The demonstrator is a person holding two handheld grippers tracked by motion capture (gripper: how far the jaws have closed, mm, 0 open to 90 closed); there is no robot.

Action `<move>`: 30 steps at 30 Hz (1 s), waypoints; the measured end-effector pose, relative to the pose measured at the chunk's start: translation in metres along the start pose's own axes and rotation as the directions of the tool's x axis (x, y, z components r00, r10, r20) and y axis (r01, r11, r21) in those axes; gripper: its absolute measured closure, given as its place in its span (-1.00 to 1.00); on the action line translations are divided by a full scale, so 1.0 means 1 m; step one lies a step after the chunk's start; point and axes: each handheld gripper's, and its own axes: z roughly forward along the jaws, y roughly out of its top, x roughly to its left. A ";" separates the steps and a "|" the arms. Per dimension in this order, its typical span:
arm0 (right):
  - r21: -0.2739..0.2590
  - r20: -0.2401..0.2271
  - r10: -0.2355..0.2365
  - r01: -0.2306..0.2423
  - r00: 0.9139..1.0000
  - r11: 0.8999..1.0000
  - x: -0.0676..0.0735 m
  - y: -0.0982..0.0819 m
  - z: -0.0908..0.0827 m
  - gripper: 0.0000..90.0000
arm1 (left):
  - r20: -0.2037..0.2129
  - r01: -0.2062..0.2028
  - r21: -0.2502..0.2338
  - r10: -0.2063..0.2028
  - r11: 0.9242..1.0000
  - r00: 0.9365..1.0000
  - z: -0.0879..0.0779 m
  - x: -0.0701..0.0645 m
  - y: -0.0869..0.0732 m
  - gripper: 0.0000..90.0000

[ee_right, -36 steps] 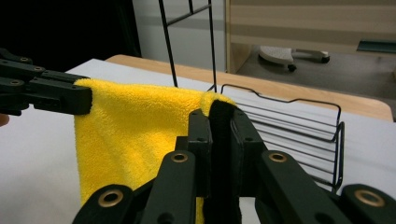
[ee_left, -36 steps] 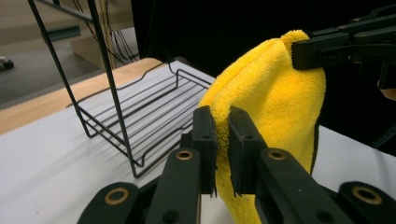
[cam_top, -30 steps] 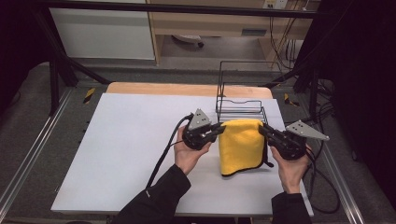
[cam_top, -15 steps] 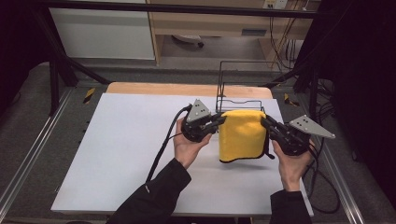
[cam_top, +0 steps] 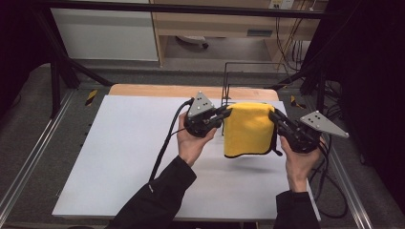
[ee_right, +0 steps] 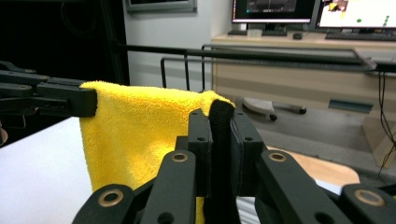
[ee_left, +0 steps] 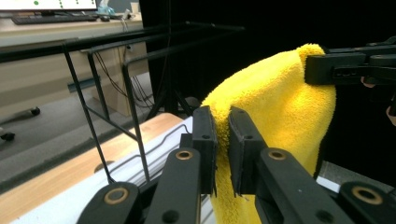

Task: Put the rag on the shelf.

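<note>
High view: the towel hung clear of the counter at center right of the frame, stretched between the two tools with its shadow on the white top below. Left tool pinched its top left corner, right tool the top right. Just behind it, upper center, stood a black wire rack. So I'd say the pickup was done and the towel was spread out; what was left, my guess, was getting it draped over that rack and letting go.

Left tool view: here you could actually see the jaws clamped nearly together on the yellow pile at center frame, with the other tool gripping the far corner at upper right. The rack's bars ran along the left side, close by, which the high view didn't make obvious.

Right tool view: jaws squeezed tight on the towel's dark-edged corner, bottom center. The towel's top edge ran fairly flat toward the left. The rack rail sat behind it, and monitors on a desk at upper right.
</note>
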 end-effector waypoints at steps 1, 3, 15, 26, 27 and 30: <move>-0.006 0.003 0.002 -0.002 1.000 1.000 0.000 0.002 0.000 0.80 | -0.002 -0.004 0.000 0.004 1.000 1.000 0.000 0.001 0.002 0.83; -0.017 0.005 0.001 -0.001 1.000 1.000 0.000 0.006 0.000 0.80 | -0.004 -0.003 -0.012 0.003 1.000 1.000 0.000 0.002 0.007 0.83; -0.080 0.035 -0.003 0.006 0.999 0.997 -0.003 0.026 0.001 0.80 | -0.017 -0.023 -0.062 0.022 0.998 1.000 0.005 0.004 0.035 0.83; -0.129 0.054 0.006 0.001 0.999 0.992 -0.007 0.041 0.003 0.80 | -0.020 -0.025 -0.107 0.023 0.994 1.000 0.008 0.007 0.053 0.83; -0.132 0.055 0.004 0.003 0.998 0.991 -0.008 0.043 0.003 0.80 | -0.021 -0.026 -0.111 0.024 0.993 1.000 0.009 0.007 0.055 0.83; -0.139 0.062 -0.005 0.014 0.998 0.990 -0.008 0.049 0.003 0.80 | -0.022 -0.028 -0.124 0.026 0.992 0.999 0.009 0.007 0.061 0.83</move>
